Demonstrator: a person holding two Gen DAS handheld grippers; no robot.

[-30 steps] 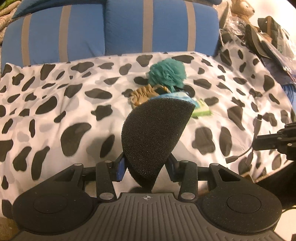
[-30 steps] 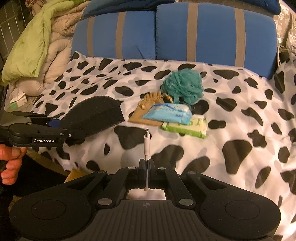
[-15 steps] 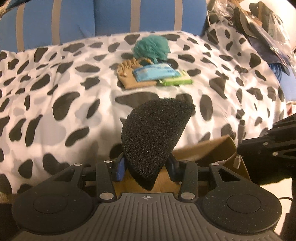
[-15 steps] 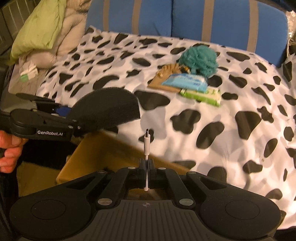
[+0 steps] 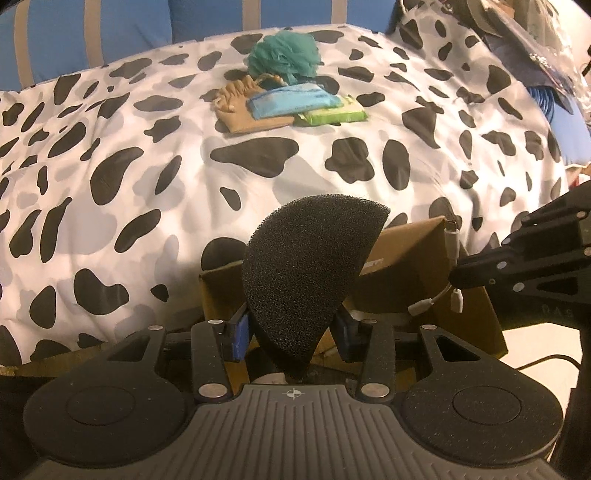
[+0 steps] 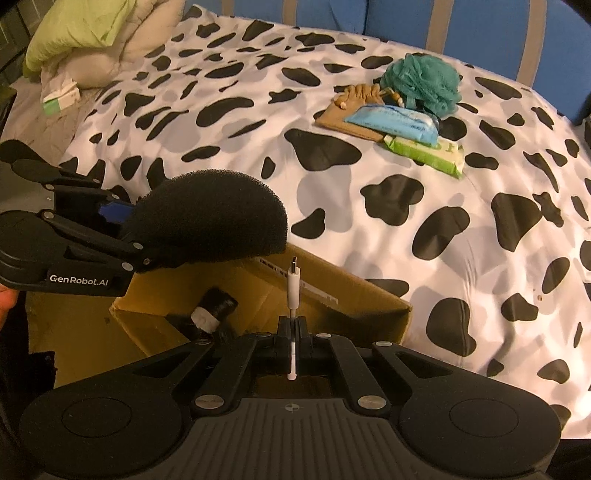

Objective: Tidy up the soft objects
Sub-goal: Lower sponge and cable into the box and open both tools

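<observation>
My left gripper (image 5: pixel 291 334) is shut on a black half-round foam sponge (image 5: pixel 306 269) and holds it over an open cardboard box (image 5: pixel 402 273) at the bed's near edge. The sponge (image 6: pixel 210 225) and box (image 6: pixel 332 295) also show in the right wrist view. My right gripper (image 6: pixel 292 326) is shut on a white USB cable (image 6: pixel 293 291), its plug pointing up, over the same box. A black roll-like item (image 6: pixel 214 308) lies inside the box. On the cow-print blanket (image 6: pixel 406 229) farther off lie a teal bath pouf (image 6: pixel 421 81), a tan drawstring pouch (image 6: pixel 351 107), a blue wipes pack (image 6: pixel 391 120) and a green pack (image 6: pixel 424 153).
Blue striped cushions (image 6: pixel 480 33) line the back of the bed. A green and beige duvet pile (image 6: pixel 96 33) and a small green-white box (image 6: pixel 61 98) sit at the left. Bags and clutter (image 5: pixel 535 33) are at the right in the left wrist view.
Both grippers have drawn back from the bed and down toward its near edge; the cardboard box has come into view beneath them. The sponge and cable stay gripped.
</observation>
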